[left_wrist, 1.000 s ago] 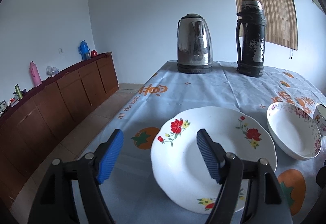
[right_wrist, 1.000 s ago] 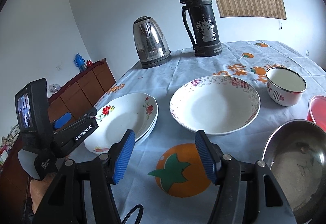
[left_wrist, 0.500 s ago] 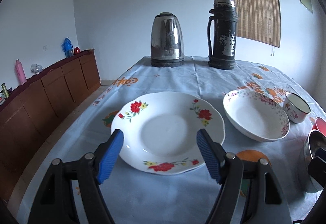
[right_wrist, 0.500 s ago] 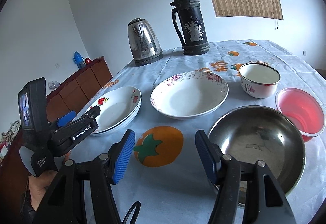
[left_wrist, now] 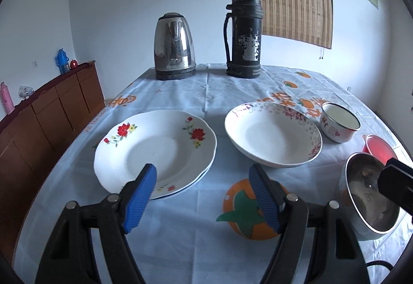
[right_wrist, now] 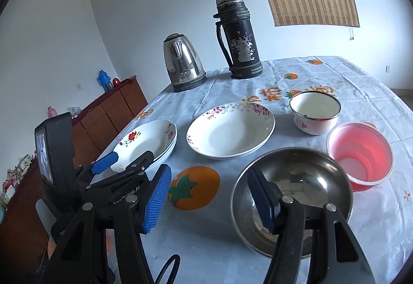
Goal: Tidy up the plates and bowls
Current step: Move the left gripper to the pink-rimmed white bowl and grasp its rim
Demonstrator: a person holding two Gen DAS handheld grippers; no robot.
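Both claws, the left claw (left_wrist: 202, 197) and the right claw (right_wrist: 209, 200), hang spread and empty above the table (left_wrist: 180, 245), likely ready to pick up the round shiny metal bowl (right_wrist: 291, 196).

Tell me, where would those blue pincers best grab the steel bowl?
Probably at its near rim, one pad inside and one outside. The steel bowl sits upright and far wider than the open right gripper, so only its thin wall fits between the pads. Come from the near side: the red bowl crowds its far right rim, and the flowered bowl lies just beyond it.
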